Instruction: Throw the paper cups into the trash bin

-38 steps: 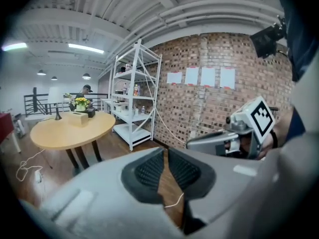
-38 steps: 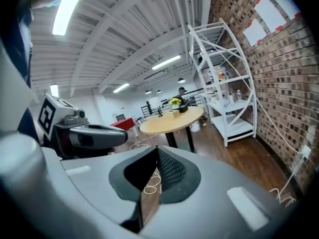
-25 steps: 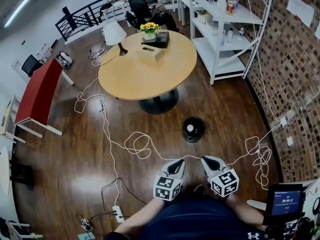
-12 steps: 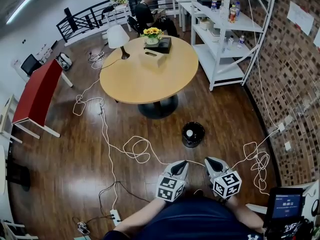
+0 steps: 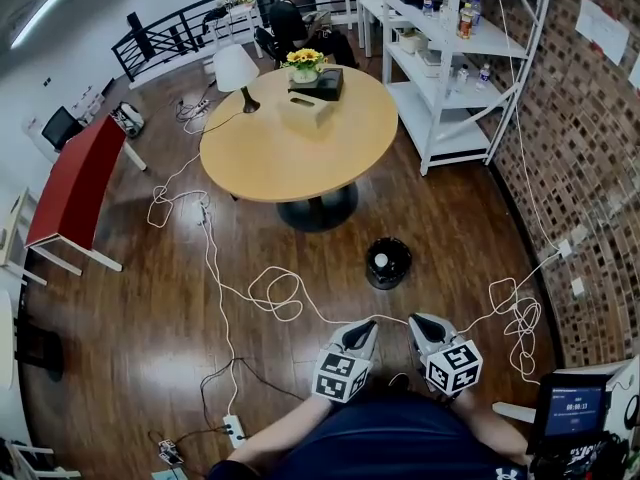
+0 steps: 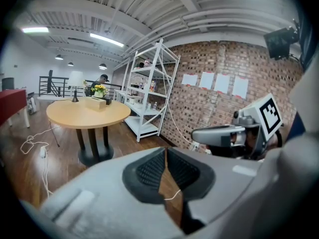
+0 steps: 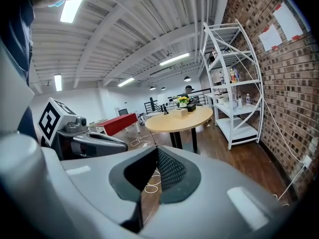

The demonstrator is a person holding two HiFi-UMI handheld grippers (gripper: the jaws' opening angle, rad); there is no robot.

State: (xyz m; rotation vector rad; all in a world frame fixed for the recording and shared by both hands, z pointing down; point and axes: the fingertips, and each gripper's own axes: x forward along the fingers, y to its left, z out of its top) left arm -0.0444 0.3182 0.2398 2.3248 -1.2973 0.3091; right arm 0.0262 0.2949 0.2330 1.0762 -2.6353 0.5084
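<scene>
left gripper (image 5: 360,330): jaws closed, nothing held, low by the body
trash bin (image 5: 402,251): on the floor just ahead, near the table (image 5: 270,148) foot; the white thing (image 5: 381,260) inside looks like a cup
right gripper (image 5: 422,322): jaws pressed together, empty
tip: can't see any cups out, so scan around before reaching

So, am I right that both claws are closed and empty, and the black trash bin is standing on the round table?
Not quite: the head view shows the trash bin on the floor near the round table, not on it. The left claw and right claw are indeed closed and empty.
</scene>
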